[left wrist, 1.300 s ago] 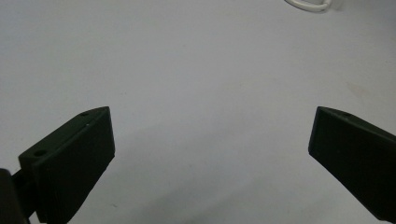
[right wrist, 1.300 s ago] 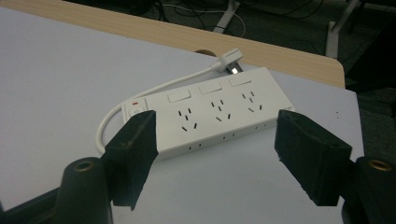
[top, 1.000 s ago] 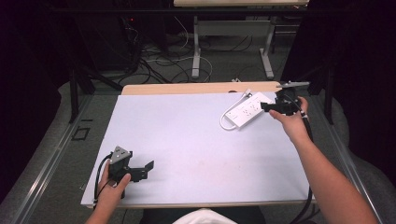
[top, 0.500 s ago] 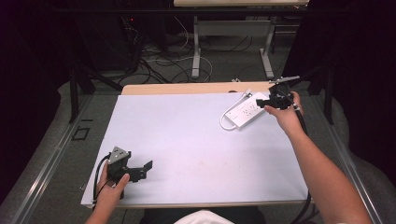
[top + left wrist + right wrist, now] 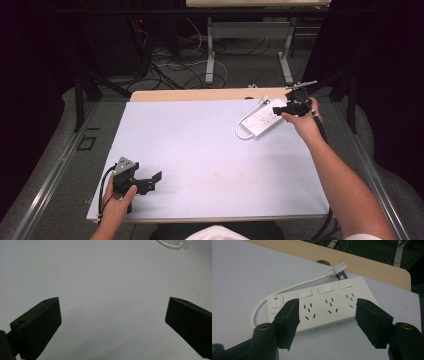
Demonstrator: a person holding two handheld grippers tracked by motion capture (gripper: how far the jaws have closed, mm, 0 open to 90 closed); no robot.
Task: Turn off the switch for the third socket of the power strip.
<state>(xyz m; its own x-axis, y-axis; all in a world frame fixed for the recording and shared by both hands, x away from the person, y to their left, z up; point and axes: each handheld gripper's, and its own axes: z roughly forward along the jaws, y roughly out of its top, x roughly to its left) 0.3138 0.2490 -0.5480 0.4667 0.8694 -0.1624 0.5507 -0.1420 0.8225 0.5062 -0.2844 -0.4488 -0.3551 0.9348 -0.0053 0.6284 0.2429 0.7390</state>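
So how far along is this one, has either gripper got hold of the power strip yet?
Nothing looks done yet. The power strip lies flat on the white mat, its cord looped beside it, unplugged. In hand: the right gripper is poised over it, jaws open across the sockets, not closed. The left gripper rests open near the mat's front corner. Any grasp remains.

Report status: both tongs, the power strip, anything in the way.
Left tongs open, idle near table's front-left. Right tongs open, above the white plastic power strip, not gripping. Nothing in the way.

Dark room; grey floor (image 5: pixel 60 165); tangled cables (image 5: pixel 175 65); metal desk legs (image 5: pixel 210 50) behind.
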